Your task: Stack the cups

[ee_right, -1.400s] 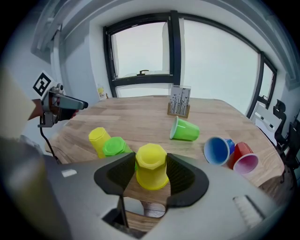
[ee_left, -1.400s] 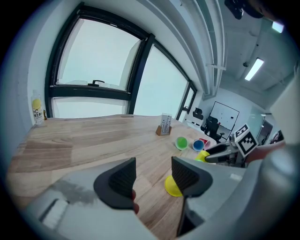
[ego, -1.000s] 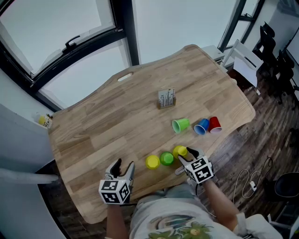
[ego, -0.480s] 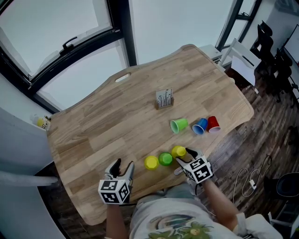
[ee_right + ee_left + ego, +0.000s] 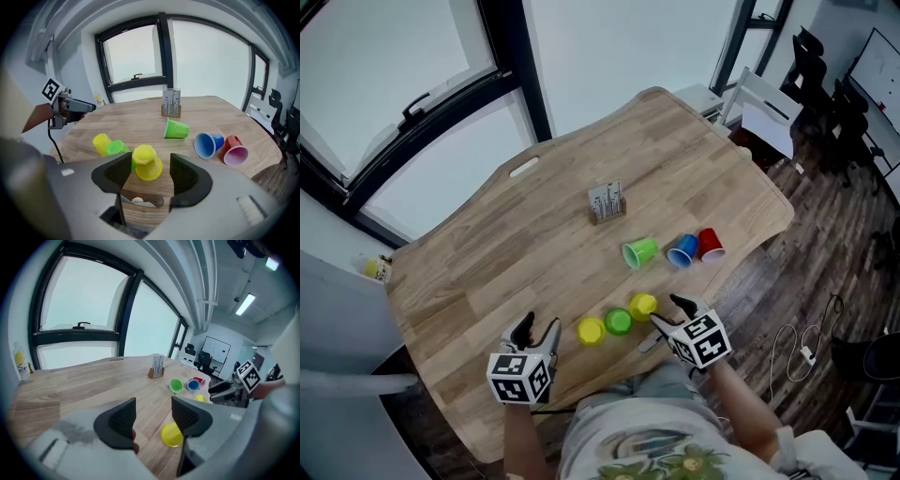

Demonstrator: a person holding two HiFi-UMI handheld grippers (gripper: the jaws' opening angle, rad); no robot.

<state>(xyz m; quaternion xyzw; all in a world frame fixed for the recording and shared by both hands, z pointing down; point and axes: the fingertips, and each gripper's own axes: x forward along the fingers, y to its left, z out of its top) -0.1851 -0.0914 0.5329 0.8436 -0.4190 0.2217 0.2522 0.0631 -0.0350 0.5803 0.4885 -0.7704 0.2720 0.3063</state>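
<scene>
Three cups stand upside down in a row near the table's front edge: a yellow cup (image 5: 592, 330), a green cup (image 5: 619, 322) and a second yellow cup (image 5: 643, 307). My right gripper (image 5: 666, 315) is open. Its jaws have just been opening, and that second yellow cup (image 5: 146, 159) stands between them without being pressed. Farther back, a green cup (image 5: 639, 252), a blue cup (image 5: 682, 251) and a red cup (image 5: 708, 243) lie on their sides. My left gripper (image 5: 535, 333) hovers open and empty left of the row, with the first yellow cup (image 5: 172, 434) just beyond its jaws.
A small wooden card holder (image 5: 606, 202) stands mid-table. The wooden table (image 5: 487, 262) ends close to the person's body at the front. Windows run behind it, and chairs and a dark floor lie to the right. A small bottle (image 5: 19, 363) sits on the sill at far left.
The right gripper's jaws have spread a little around the near yellow cup. Both grippers have risen slightly and the head view has shifted. The cups have not moved.
</scene>
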